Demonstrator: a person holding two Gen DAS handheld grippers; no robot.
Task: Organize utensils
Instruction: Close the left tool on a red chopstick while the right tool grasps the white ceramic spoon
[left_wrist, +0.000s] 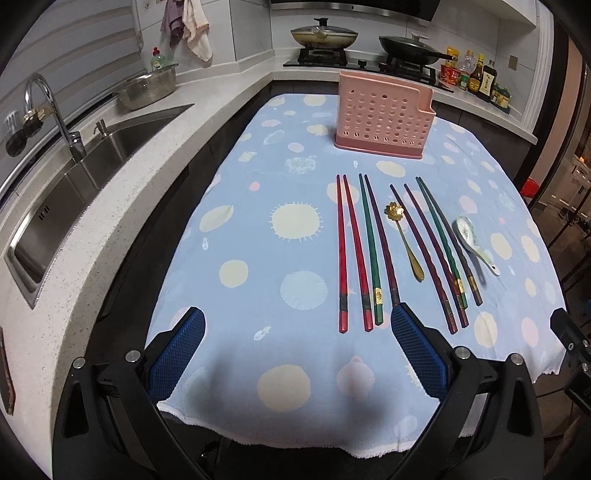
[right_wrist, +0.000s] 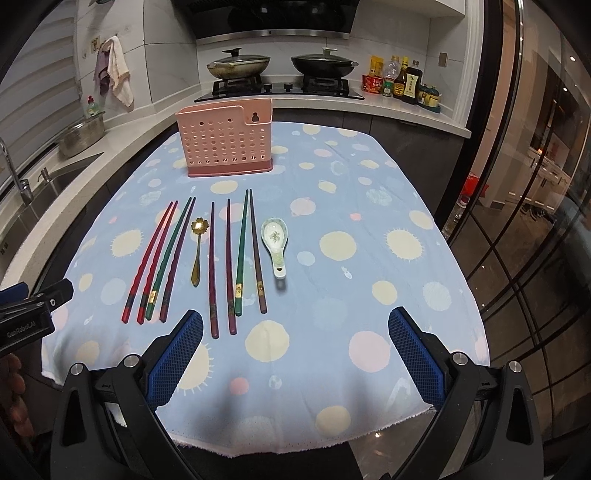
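On the cloth-covered surface (right_wrist: 369, 177), a pink perforated utensil holder (right_wrist: 225, 142) stands upright at the far end. Nearer, eight chopsticks (right_wrist: 212, 269) lie side by side, a gold spoon (right_wrist: 197, 251) among them and a ceramic spoon (right_wrist: 275, 242) beside. Left gripper (left_wrist: 297, 354) and right gripper (right_wrist: 295, 356) hover with fingers wide, empty.

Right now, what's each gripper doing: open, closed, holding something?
Left gripper: open, holding nothing.
Right gripper: open, holding nothing.
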